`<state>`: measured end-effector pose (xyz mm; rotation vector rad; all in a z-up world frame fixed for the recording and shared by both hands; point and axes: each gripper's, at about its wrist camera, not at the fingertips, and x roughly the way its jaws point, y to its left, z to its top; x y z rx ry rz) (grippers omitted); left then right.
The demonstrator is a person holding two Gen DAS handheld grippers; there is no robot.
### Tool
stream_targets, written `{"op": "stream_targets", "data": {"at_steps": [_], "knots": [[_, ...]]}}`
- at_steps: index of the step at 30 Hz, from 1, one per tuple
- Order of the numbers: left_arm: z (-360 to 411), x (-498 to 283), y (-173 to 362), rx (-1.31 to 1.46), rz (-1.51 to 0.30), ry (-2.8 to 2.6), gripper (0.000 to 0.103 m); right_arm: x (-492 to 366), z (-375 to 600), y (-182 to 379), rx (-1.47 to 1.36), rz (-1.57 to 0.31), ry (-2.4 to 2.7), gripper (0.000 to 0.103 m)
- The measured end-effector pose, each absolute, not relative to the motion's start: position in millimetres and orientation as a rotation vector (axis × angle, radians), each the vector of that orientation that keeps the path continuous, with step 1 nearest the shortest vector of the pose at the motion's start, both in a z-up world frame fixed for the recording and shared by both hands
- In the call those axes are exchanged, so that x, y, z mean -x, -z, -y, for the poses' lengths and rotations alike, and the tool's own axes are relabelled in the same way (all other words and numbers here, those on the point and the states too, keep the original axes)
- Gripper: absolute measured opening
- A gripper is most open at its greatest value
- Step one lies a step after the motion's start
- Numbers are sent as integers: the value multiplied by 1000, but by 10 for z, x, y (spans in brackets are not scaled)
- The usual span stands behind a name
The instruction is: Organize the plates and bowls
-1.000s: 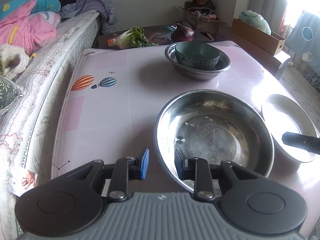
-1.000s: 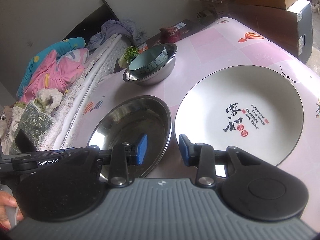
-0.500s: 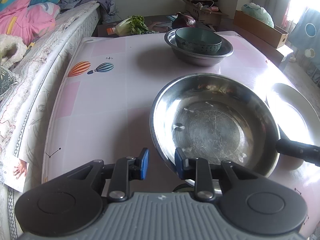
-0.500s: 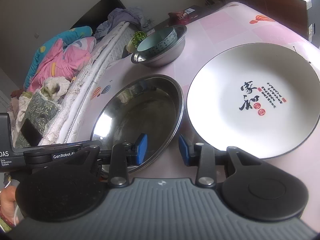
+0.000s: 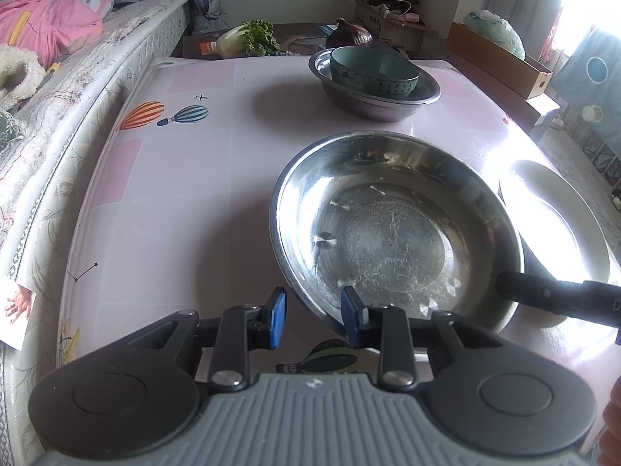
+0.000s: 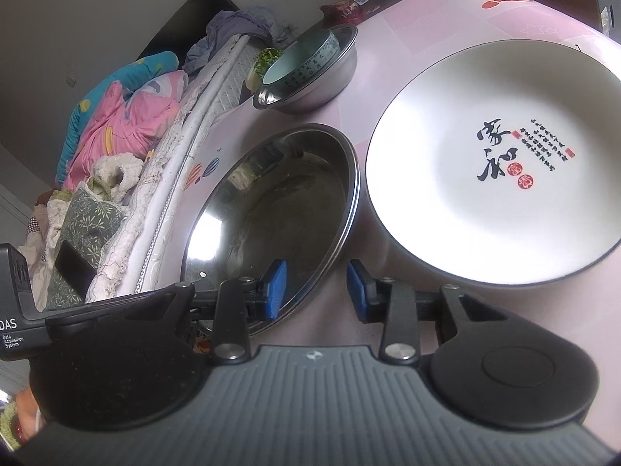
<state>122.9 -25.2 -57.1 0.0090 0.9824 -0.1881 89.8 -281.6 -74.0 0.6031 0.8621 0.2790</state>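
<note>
left wrist view: going from the left, a bed [image 5: 77, 89] runs along the bench [image 5: 186, 194], and the left tool [image 5: 312, 320] hovers at the near rim of the wide steel basin [image 5: 392, 229], one pad outside the rim and one over the inside, jaws parted and not pressing on it as far as i can see. further back a teal bowl [image 5: 372, 72] already sits nested in a smaller steel basin [image 5: 382, 101], so that stack looks like the destination. right of the big basin lies the white plate [image 5: 559, 225], washed out by window glare. in the right wrist view the right tool [image 6: 316, 287] hangs over the strip of bench between basin and plate [image 6: 496, 163], jaws likewise parted and empty. the step in hand seems to be taking hold of the large basin; next, the left tool should settle lower so the rim sits between the pads, then close. the plate sits just beside the basin, so lifting calls for care not to knock it.
</note>
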Motion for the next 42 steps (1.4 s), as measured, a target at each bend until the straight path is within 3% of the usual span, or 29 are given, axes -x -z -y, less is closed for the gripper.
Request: {"op": "stream_targets", "data": {"at_steps": [14,17,21,32,36,39,41,42], "knots": [[99,-1349,609,21,-981,181,27,-1089,2619,689,-553,-878,-294,33],[61,-1348,601,29,-974,172,29,-1087,2622,688,-557,-881,-294,34],[13,-1295,564,30,-960,154,41,-1032,2662,677,-558,-883,-286,36],[94,-954,266,-9,-862,148,72,-482,3079,439,-582,-759,-227,71],[275,-709,104,-19,-781,184,88,-227,3302,279,-536,-684,-167,85],[481,-527,27,-38,-732,246,91,-25,3471,143,-446,-631,-101,90],[609,-453,3,-35,-720,295,91,114,3583,42,-375,-599,-55,102],[700,-408,2,-27,-712,326,91,189,3639,-4,-338,-579,-32,102]]}}
